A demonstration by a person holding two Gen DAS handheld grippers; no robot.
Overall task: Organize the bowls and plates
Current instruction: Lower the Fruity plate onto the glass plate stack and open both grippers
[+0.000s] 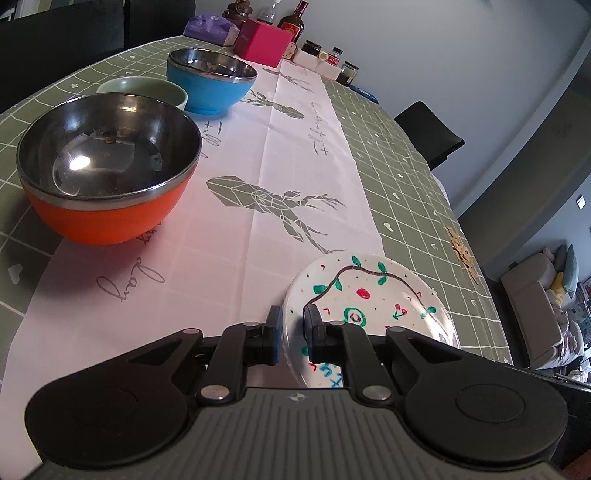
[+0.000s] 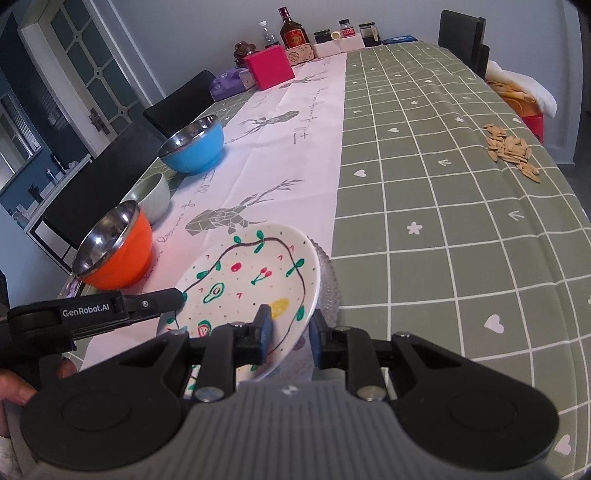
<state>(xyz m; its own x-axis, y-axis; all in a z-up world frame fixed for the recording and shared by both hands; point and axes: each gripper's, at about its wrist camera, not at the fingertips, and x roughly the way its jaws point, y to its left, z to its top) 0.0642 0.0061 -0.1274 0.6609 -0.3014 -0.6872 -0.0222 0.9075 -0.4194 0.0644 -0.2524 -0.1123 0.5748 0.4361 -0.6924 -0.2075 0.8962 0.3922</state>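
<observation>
A white plate painted with fruit and a vine [image 1: 373, 295] [image 2: 251, 284] is held tilted above the table. My left gripper [image 1: 293, 330] is shut on its left rim; it also shows in the right wrist view [image 2: 181, 297]. My right gripper [image 2: 290, 332] straddles the plate's near right rim with its jaws a little apart. A clear glass dish [image 2: 327, 280] lies under the plate. An orange steel-lined bowl [image 1: 107, 173] [image 2: 114, 251], a pale green bowl [image 1: 147, 90] [image 2: 151, 197] and a blue bowl [image 1: 210, 81] [image 2: 194, 147] stand in a row at the left.
A pink box [image 2: 269, 68], a purple tissue pack [image 1: 210, 29], bottles and jars [image 2: 293, 33] stand at the far end. A pile of seeds [image 2: 511, 149] lies at the right. Black chairs [image 2: 110, 177] line the left side; another [image 1: 430, 133] is at the right.
</observation>
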